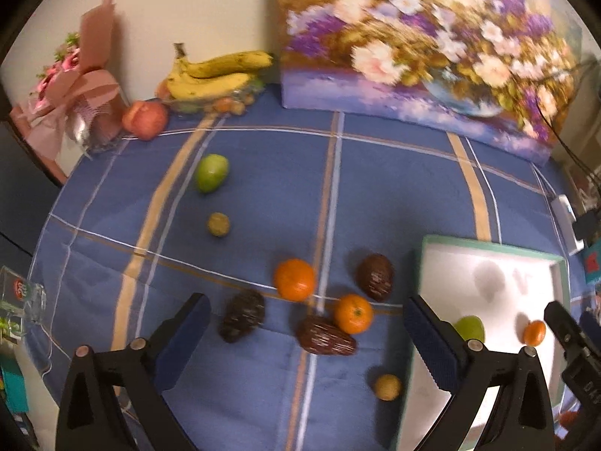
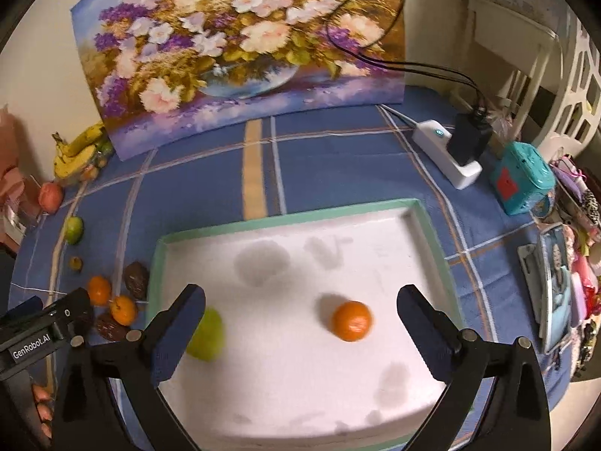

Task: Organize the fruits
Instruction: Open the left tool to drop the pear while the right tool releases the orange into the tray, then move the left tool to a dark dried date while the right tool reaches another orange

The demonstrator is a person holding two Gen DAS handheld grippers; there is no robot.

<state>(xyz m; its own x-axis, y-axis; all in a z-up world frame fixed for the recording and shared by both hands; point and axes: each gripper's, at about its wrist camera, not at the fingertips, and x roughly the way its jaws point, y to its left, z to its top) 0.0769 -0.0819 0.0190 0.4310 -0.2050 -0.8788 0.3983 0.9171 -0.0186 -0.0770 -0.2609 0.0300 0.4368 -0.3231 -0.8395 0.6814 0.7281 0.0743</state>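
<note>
Fruits lie split between two spots: an orange and a green fruit sit apart inside the white tray, while more oranges and dark avocados dot the blue plaid cloth. Left gripper and right gripper hover, jaws spread wide, holding nothing.

We see a blue tablecloth with tan and white plaid stripes. At 3 o'clock, a white tray with mint-green rim holds one orange mandarin and one green fruit.
</note>
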